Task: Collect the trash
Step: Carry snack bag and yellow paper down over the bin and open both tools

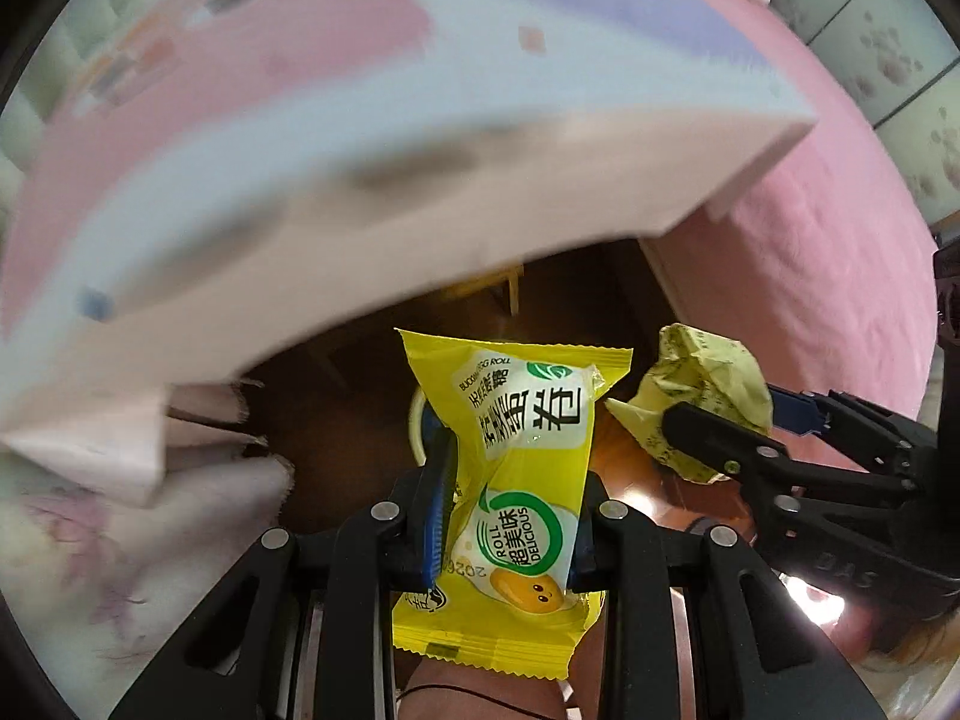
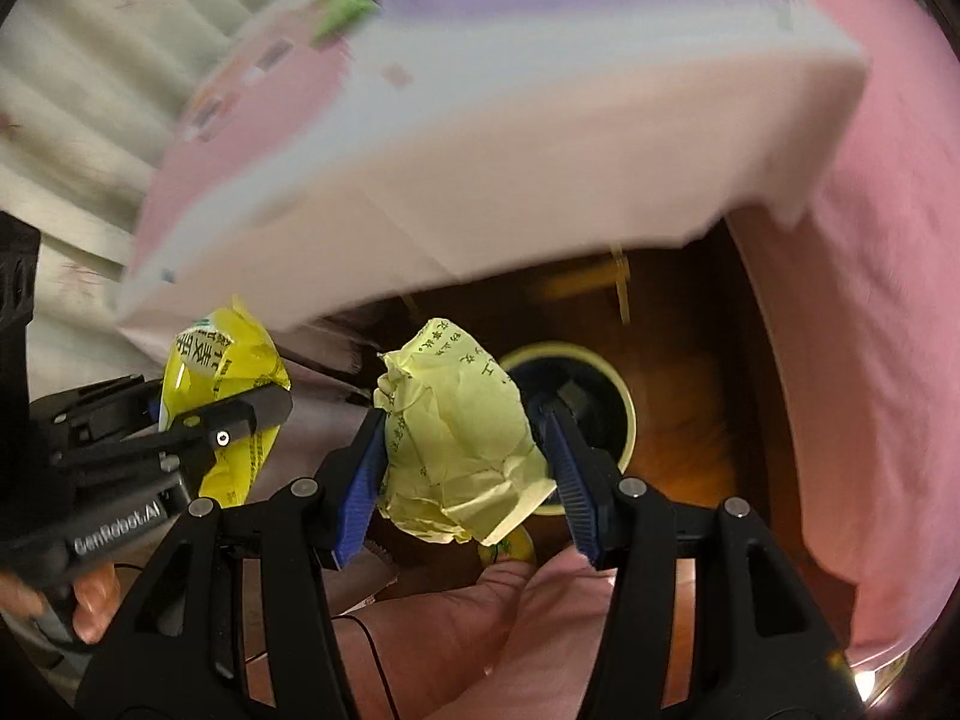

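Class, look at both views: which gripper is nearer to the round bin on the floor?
Right. The right gripper, holding crumpled paper, hangs beside the bin; the left gripper, holding the yellow snack wrapper, sits farther off.

The yellow snack wrapper (image 1: pixel 522 480) reads "ROLL DELICIOUS"; the left gripper (image 2: pixel 120 525) body reads "GenRobot.AI".

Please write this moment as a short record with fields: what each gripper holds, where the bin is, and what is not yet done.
left gripper: shut on yellow snack wrapper
right gripper: shut on crumpled yellow paper
trash bin: on the dark floor below both grippers, under the edge of the table
not yet done: neither piece released into the bin
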The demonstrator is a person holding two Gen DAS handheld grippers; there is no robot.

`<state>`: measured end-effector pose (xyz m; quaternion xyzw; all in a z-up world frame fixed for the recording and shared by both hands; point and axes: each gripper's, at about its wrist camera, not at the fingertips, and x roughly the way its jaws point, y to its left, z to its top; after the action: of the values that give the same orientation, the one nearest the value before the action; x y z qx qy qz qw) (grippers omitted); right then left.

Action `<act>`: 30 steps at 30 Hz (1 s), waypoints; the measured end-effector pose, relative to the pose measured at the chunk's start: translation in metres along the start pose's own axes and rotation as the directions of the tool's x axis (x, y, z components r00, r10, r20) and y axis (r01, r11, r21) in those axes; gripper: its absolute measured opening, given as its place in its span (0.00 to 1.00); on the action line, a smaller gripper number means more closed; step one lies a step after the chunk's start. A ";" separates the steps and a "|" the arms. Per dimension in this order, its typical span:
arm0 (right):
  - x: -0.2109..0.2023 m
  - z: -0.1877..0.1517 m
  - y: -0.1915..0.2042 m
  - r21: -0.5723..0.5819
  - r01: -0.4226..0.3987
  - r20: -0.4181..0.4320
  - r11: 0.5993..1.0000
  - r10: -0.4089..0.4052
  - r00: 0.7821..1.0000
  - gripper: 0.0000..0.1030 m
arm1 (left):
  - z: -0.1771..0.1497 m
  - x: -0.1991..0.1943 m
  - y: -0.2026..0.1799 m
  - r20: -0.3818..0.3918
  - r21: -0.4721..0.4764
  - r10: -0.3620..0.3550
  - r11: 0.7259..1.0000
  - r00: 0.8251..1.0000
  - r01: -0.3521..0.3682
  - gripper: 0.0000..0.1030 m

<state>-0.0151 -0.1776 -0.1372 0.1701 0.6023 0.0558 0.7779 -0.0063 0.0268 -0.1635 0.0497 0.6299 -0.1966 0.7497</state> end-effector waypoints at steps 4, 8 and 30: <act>0.056 -0.020 -0.036 0.072 0.021 -0.052 0.997 -0.017 0.999 0.49 | -0.012 0.068 -0.001 -0.059 -0.026 0.001 1.000 0.998 -0.003 0.27; 0.117 -0.037 -0.072 0.129 0.023 -0.091 0.991 -0.011 0.996 0.49 | -0.021 0.132 0.002 -0.105 -0.031 0.020 0.999 0.994 -0.023 0.27; 0.292 -0.057 -0.140 0.194 0.041 -0.197 0.980 -0.002 0.981 0.67 | -0.014 0.263 0.019 -0.147 -0.030 0.080 0.996 0.986 -0.085 0.79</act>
<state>-0.0077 -0.2123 -0.4639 0.2333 0.6801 0.0038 0.6950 0.0211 -0.0123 -0.4231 0.0762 0.6839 -0.1499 0.7100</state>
